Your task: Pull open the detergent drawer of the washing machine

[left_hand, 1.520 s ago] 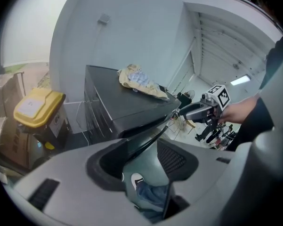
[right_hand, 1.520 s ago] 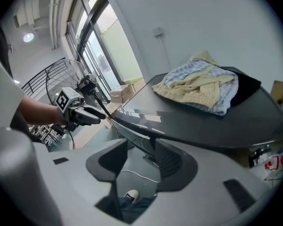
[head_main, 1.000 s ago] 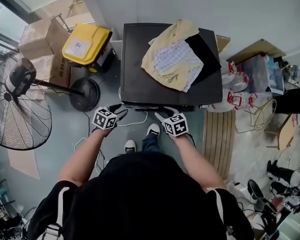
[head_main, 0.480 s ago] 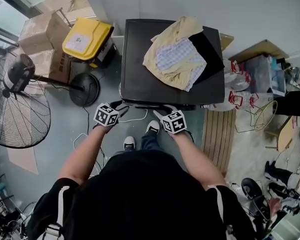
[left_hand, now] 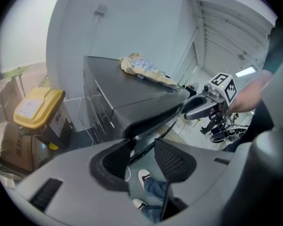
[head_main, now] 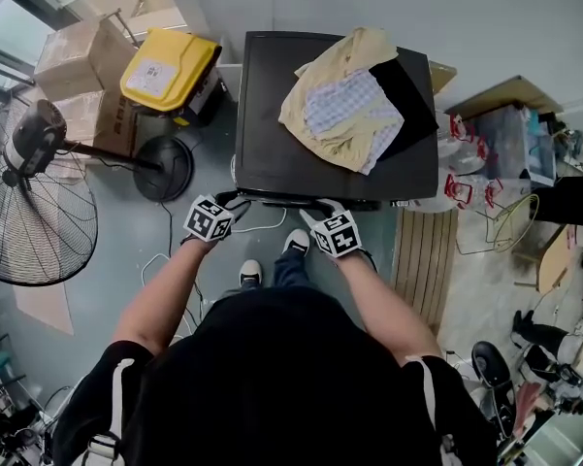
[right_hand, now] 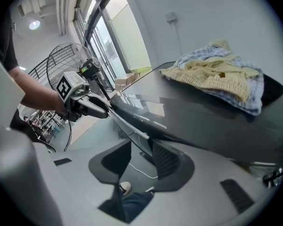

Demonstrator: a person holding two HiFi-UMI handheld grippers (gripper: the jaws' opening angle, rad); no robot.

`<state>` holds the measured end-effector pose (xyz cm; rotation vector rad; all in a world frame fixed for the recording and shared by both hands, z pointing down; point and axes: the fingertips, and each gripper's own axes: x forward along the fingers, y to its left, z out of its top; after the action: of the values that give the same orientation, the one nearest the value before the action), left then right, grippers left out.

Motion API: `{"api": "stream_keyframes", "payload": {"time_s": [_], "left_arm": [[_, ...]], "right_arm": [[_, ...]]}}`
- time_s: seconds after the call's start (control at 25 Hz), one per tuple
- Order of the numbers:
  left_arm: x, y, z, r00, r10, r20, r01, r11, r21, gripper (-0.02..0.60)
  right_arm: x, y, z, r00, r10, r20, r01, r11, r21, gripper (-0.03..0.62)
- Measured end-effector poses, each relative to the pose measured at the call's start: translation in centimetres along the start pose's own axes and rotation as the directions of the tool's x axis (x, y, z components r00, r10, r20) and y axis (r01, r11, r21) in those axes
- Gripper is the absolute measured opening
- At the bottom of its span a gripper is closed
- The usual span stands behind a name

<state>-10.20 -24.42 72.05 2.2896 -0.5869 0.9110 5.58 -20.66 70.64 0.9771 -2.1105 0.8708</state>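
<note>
Head view: since a second ago both hands have crept up to the washing machine [head_main: 272, 124]. The left gripper [head_main: 235, 203] and right gripper [head_main: 319, 211] now straddle the lip of the detergent drawer [head_main: 276, 202] along its front top edge. Their jaws have just narrowed, though a gap shows beside the lip.

Washing machine [head_main: 272, 144]: black, boxy, glossy flat top, upright on floor w/ back to wall. Detergent drawer [head_main: 276, 201]: thin dark strip along machine's top front edge, level, sticking out slightly past it; how far open, can't tell.
</note>
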Motion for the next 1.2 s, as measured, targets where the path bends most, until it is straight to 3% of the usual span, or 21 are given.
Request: {"api": "stream_keyframes", "payload": {"time_s": [0.32,0.56,1.2], "left_arm": [[0.2,0.0,0.0,1.0,0.019,-0.005,-0.019,1.0,0.011,0.152],[0.1,0.3,0.0,1.0,0.024,-0.01,-0.024,1.0,0.002,0.126],[-1.2,-2.4,-2.8,0.999,-0.024,-0.039,0.026,0.998,0.049,0.112]], "right_arm": [[0.1,-0.8,-0.2,0.998,-0.061,-0.004,0.061,0.998,-0.028,0.075],[0.3,-0.7,-0.1,0.996,-0.089,-0.023,0.088,0.994,-0.064,0.074],[-1.0,1.6,-3.1,0.996,-0.072,-0.056,0.069,0.996,-0.056,0.069]]}}
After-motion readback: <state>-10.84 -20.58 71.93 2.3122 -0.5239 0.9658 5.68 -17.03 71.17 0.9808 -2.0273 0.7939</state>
